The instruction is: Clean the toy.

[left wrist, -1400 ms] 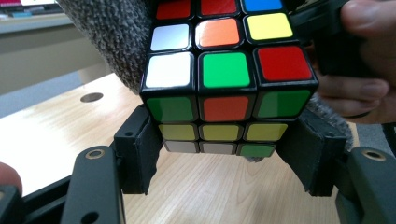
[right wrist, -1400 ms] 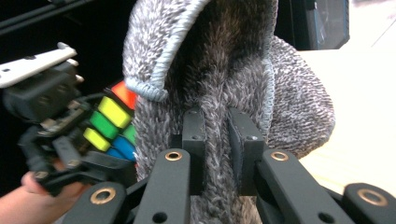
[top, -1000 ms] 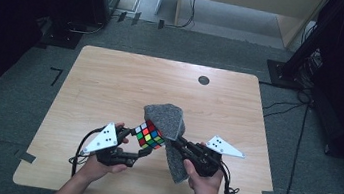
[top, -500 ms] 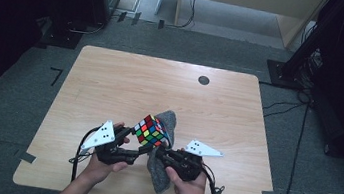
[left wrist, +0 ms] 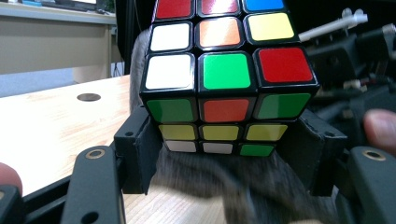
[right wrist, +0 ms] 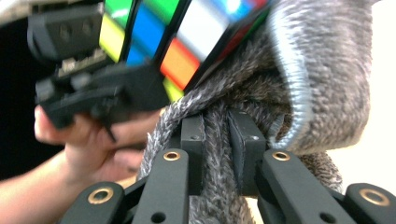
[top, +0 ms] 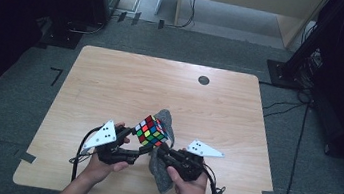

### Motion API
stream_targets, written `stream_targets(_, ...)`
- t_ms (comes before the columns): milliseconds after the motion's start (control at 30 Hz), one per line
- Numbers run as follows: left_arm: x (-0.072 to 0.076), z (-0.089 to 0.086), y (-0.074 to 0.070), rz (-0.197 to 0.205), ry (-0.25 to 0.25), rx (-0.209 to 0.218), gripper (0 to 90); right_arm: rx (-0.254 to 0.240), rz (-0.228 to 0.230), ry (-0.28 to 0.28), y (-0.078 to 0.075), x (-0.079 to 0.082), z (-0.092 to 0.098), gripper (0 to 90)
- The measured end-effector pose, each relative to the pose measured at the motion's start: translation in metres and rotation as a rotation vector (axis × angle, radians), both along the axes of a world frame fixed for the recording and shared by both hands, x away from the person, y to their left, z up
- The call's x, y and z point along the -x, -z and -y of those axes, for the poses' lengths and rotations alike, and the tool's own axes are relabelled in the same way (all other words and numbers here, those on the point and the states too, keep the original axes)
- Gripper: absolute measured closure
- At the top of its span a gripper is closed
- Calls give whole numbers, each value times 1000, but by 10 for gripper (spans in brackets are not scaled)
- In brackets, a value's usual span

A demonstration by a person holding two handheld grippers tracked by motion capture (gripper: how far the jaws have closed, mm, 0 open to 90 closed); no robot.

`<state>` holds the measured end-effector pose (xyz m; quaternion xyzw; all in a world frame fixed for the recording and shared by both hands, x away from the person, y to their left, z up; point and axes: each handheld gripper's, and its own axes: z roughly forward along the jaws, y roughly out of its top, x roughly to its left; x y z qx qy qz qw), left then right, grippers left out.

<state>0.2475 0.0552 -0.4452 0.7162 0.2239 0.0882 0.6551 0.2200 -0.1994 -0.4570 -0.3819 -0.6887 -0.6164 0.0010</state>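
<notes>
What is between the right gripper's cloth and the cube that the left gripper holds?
Nothing visible. The left gripper is shut on the puzzle cube, and the grey cloth, pinched in the right gripper, already lies against the cube's side and underside.

Puzzle cube [right wrist: 187, 32] blurred, cut off by top edge.
</notes>
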Motion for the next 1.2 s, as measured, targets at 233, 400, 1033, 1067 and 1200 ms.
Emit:
stream_targets(233,-3,-3,3,-5,-8,-13,343,-45,17,70,-8,-2,16,782)
stream_targets(400,-1,1,3,-10,0,-3,343,-49,10,75,-6,-2,16,784)
stream_targets(1033,-2,0,2,-5,-9,-18,343,-42,-19,17,1,-2,8,776)
stream_targets(1067,-2,-1,2,-5,-12,-20,343,-30,-23,-2,3,-2,5,774)
stream_targets(1200,-3,-2,3,-7,-28,-33,343,-1,1,21,2,-3,7,773)
